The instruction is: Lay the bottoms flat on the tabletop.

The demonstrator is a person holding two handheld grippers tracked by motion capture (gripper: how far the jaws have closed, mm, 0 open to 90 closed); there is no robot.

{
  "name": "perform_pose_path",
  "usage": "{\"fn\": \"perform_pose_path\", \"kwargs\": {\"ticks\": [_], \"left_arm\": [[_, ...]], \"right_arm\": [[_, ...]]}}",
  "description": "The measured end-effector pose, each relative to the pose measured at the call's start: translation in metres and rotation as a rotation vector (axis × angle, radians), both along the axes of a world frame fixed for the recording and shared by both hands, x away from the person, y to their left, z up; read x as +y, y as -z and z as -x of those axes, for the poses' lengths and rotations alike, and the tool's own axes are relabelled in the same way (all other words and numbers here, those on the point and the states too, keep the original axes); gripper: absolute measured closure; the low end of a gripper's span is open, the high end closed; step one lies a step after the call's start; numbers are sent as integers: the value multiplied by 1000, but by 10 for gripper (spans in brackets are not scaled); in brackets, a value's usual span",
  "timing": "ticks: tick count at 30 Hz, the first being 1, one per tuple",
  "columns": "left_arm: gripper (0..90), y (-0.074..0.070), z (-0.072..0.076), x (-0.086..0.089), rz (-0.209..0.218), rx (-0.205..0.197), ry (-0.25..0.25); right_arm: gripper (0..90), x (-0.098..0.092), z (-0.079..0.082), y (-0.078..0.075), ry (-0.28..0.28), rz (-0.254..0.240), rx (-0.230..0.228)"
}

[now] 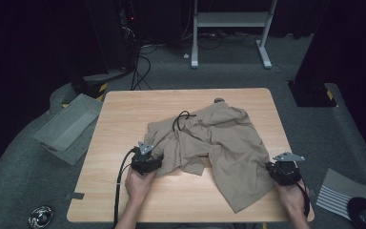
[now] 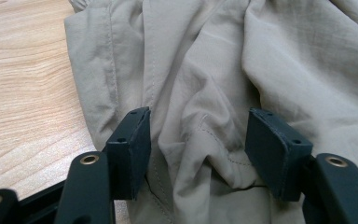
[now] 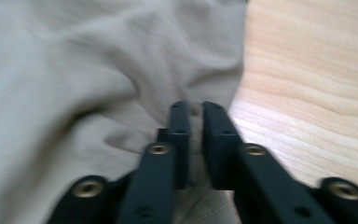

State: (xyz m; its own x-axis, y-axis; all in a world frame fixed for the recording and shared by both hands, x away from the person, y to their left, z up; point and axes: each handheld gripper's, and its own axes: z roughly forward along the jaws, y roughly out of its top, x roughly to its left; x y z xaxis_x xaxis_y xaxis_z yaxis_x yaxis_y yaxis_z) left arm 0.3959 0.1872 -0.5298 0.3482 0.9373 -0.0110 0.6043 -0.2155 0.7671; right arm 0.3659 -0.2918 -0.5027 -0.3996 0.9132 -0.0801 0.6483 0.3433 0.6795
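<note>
A pair of khaki shorts [image 1: 219, 143] is spread, crumpled, across the middle of the wooden worktop [image 1: 119, 114], with a black drawstring [image 1: 181, 118] looped near the waistband at the far side. One leg hangs toward the near right corner.

The left gripper [image 2: 198, 140] is set at the near left edge of the cloth; its jaws stand wide, with a rumpled fold and a stitched seam lying between them but not yet pinched. The right gripper [image 3: 196, 135] is at the right edge of the shorts, its jaws drawn narrow with a thin fold of fabric caught between them, so a hold on the cloth is judged likely.

The fabric is judged light, thin and limp: it will sag, wrinkle and slide easily over the smooth wood, and no shape will be kept when it is lifted. Hems, seams and the waistband are judged the best places to be gripped, since doubled cloth is less likely to slip from the jaws. A grey tray [image 1: 69, 124] lies on the floor to the left.
</note>
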Motion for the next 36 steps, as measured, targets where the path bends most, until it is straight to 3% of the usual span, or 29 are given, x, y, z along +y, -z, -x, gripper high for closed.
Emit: {"fn": "perform_pose_path", "kwargs": {"ticks": [2, 3, 5, 10, 13, 14, 15, 16, 23, 27, 29, 30, 32, 36], "left_arm": [[407, 0, 0, 0, 0, 0, 0], [407, 0, 0, 0, -1, 0, 0], [407, 0, 0, 0, -1, 0, 0], [407, 0, 0, 0, -1, 0, -1], [407, 0, 0, 0, 0, -1, -2], [407, 0, 0, 0, 0, -1, -2], [407, 0, 0, 0, 0, -1, -2], [407, 0, 0, 0, 2, 0, -3], [406, 0, 0, 1, -1, 2, -39], [407, 0, -2, 4, -1, 3, -83], [408, 0, -2, 5, -3, 5, -96], [408, 0, -2, 5, -1, 4, -99], [408, 0, -2, 5, 0, 4, -99], [408, 0, -2, 5, 1, 4, -98]], "right_arm": [[731, 1, 3, -2, -9, -17, -8], [679, 5, 7, -3, -37, -33, 13], [662, 10, 13, 0, -57, -11, 34], [608, 9, 21, 8, -46, 1, 16], [738, 9, 10, 10, -45, -20, 24], [738, 9, 10, 10, -45, -20, 24], [866, 13, -1, 10, -56, -12, 28], [880, 15, -5, 10, -61, -11, 26], [891, 50, -48, 12, -96, 65, -16], [885, 67, -70, 13, -103, 51, -21], [861, 77, -76, 12, -115, 77, -26], [802, 81, -77, 11, -123, 99, -24], [697, 80, -75, 7, -138, 71, 4], [655, 59, -51, -7, -117, -16, -46]]}}
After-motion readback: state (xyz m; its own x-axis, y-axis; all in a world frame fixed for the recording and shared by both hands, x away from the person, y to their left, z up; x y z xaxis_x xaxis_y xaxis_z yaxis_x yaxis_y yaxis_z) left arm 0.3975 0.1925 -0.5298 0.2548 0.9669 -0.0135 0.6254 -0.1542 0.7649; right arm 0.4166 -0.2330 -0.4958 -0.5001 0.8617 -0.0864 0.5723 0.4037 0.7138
